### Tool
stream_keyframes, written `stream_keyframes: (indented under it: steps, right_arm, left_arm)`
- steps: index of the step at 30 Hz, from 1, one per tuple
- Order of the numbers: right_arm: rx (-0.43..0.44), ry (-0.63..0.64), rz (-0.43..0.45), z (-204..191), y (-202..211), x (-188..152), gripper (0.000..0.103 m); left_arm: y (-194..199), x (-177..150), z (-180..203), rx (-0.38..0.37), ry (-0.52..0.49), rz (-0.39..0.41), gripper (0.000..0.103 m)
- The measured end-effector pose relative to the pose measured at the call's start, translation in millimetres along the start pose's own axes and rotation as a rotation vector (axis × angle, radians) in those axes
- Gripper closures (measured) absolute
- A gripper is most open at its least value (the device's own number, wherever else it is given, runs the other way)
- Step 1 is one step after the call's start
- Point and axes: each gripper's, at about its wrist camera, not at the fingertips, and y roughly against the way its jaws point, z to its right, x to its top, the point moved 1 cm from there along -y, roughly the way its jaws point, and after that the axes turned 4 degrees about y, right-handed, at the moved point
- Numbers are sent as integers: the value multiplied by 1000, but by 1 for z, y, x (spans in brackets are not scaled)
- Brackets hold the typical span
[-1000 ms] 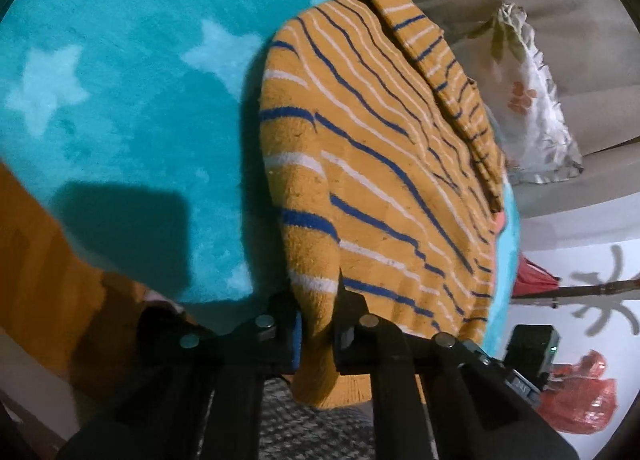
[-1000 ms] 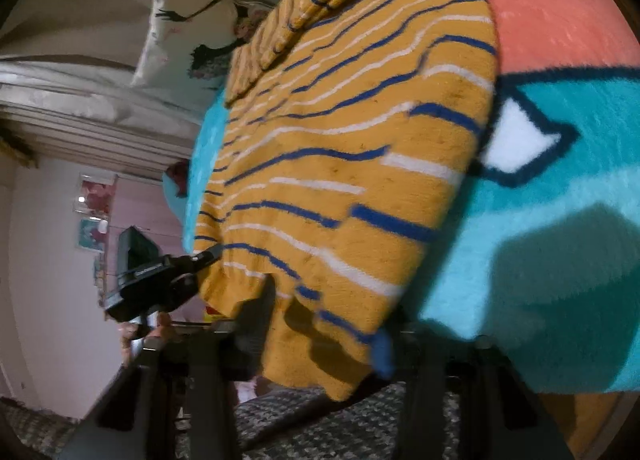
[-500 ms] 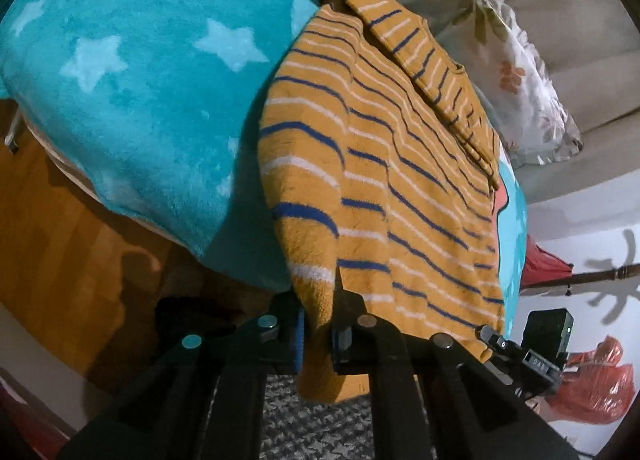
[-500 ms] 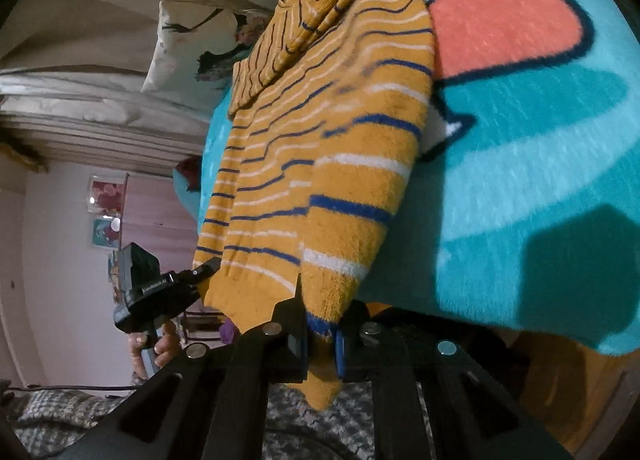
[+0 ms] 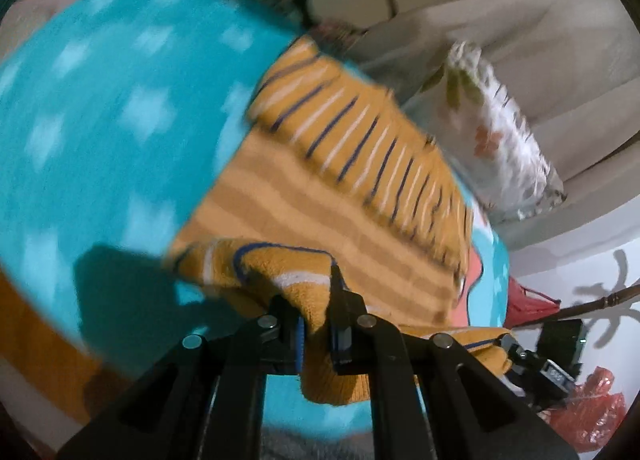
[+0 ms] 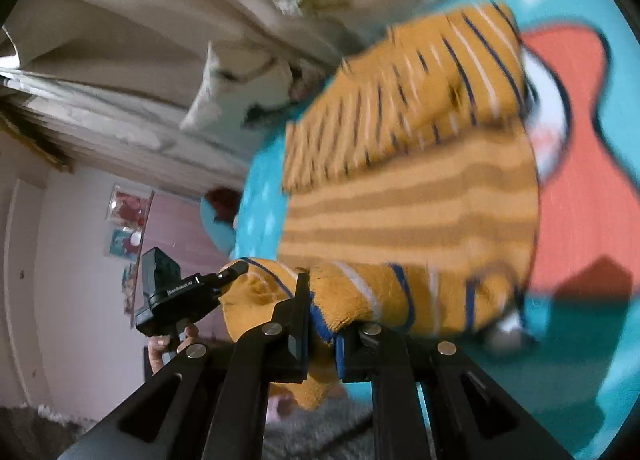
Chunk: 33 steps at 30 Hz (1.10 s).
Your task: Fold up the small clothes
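Observation:
An orange knitted sweater (image 5: 352,180) with blue and white stripes lies on a turquoise blanket (image 5: 100,132). Its near hem is lifted off the blanket and curls back over the body. My left gripper (image 5: 316,324) is shut on one corner of that hem. In the right wrist view the same sweater (image 6: 408,196) fills the middle, and my right gripper (image 6: 324,324) is shut on the other hem corner. The left gripper (image 6: 236,270) also shows there, pinching its corner at the left. Both views are blurred by motion.
The blanket (image 6: 580,188) has a salmon and white figure under the sweater's right side. A floral pillow (image 5: 504,148) and beige bedding (image 5: 520,40) lie beyond the sweater. A red bag (image 5: 596,416) sits by the white wall. A hand (image 6: 168,344) holds the left gripper's handle.
Both grippers have risen and moved forward over the blanket, carrying the hem up and toward the collar. The right gripper closed on its hem corner during the first half second.

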Motion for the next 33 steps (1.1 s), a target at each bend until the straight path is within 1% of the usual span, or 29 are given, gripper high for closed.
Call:
stream_keyframes:
  steps: [2, 3, 4, 6, 8, 9, 11, 12, 13, 14, 15, 16, 18, 19, 21, 22, 23, 24, 25, 28, 29, 31, 32, 33]
  right_arm:
    - [-27, 11, 32, -5, -4, 26, 93]
    - [-49, 7, 53, -4, -9, 47, 93]
    - [-63, 7, 62, -3, -13, 58, 93]
    - [-135, 4, 82, 5, -27, 91, 93]
    - [-184, -22, 89, 18, -42, 116, 92]
    - [-231, -35, 91, 29, -53, 130, 89]
    - [-291, -66, 88, 46, -68, 145, 88]
    - [-322, -108, 87, 60, -77, 155, 87]
    - [-325, -132, 88, 69, -78, 158, 86]
    - [-311, -193, 100, 81, -80, 165, 85]
    - [-290, -232, 117, 87, -80, 168, 84]
    - [-266, -258, 133, 91, -79, 170, 83]
    - [-233, -277, 153, 94, -76, 175, 76]
    - [-221, -278, 158, 95, -75, 178, 74]
    - [-209, -285, 168, 96, -71, 182, 65]
    - [-205, -299, 174, 99, -69, 183, 62]
    - [-206, -308, 182, 100, -67, 184, 55]
    - [-223, -321, 212, 102, -63, 185, 46]
    - [-229, -325, 227, 101, -62, 188, 44]
    - [-237, -344, 264, 102, -52, 192, 44]
    - [-264, -326, 273, 98, -47, 192, 44]
    - [-308, -279, 261, 90, -41, 193, 44]
    - [-347, -233, 245, 80, -40, 190, 44]
    - [-365, -202, 231, 76, -39, 188, 44]
  left_arm:
    - [-13, 34, 12, -4, -26, 13, 95]
    - [-24, 54, 18, -6, -35, 16, 95]
    - [-37, 74, 24, -1, -44, 17, 95]
    - [-61, 103, 32, 14, -62, 9, 95]
    - [-87, 118, 41, 34, -78, -14, 94]
    - [-103, 128, 42, 43, -72, -37, 93]
    - [-124, 143, 40, 25, -45, -85, 91]
    - [-132, 150, 38, 10, -28, -109, 89]
    - [-138, 157, 38, -11, -12, -126, 85]
    - [-140, 162, 37, -35, -5, -134, 83]
    - [-139, 164, 37, -54, -7, -137, 77]
    - [-139, 167, 37, -71, -10, -139, 68]
    - [-137, 170, 36, -118, -3, -139, 58]
    - [-136, 172, 36, -132, 2, -139, 54]
    - [-135, 175, 36, -157, 6, -142, 49]
    - [-135, 176, 36, -166, 5, -144, 48]
    - [-134, 175, 38, -162, 2, -141, 46]
    - [-133, 175, 38, -156, -1, -135, 43]
    - [-133, 176, 38, -154, -3, -130, 42]
    - [-127, 177, 35, -150, 1, -115, 42]
    - [-123, 176, 33, -152, 0, -105, 42]
    - [-119, 175, 31, -145, -6, -91, 40]
    - [-116, 173, 29, -130, -17, -88, 40]
    - [-114, 169, 29, -97, -44, -92, 40]
